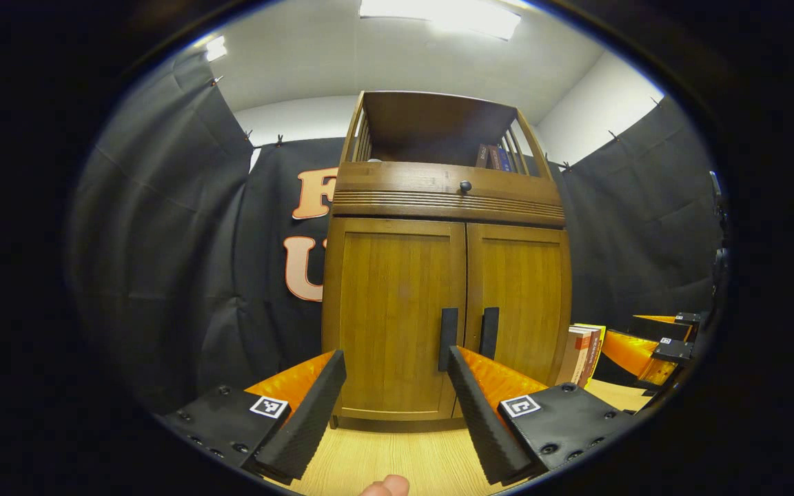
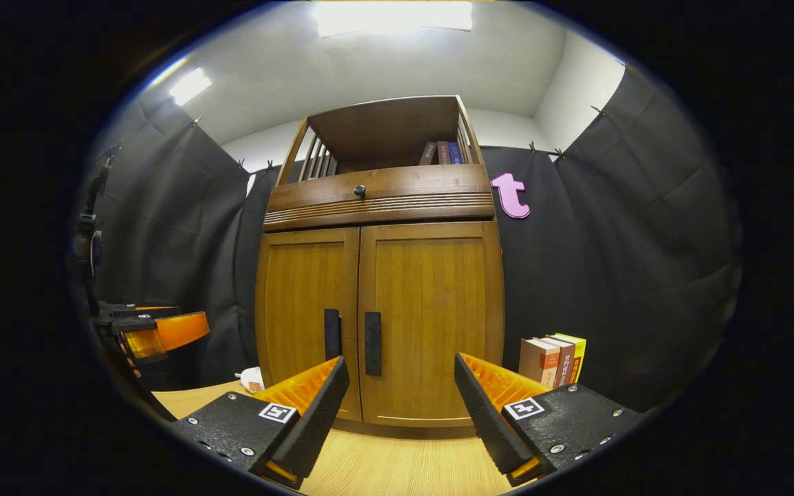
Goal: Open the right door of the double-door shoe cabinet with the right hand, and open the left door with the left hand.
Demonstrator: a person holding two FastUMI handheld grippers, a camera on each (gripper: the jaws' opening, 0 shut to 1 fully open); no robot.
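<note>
The shoe cabinet (image 2: 380,289) stands on the table (image 2: 397,468) – books (image 2: 552,359) just right of it.

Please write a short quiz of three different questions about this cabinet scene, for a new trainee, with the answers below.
1. True or false: both doors of the shoe cabinet are closed.
2. Multiple choice: the standing books in the right gripper view are (A) on the cabinet's right side, (B) inside the lower cupboard, (C) lying flat in front of the doors.
3. Fill in: the right tool and the left tool are both ____, holding nothing.

Key: 1 true. 2 A. 3 open; neither has reached the right door handle or the left door handle.
</note>
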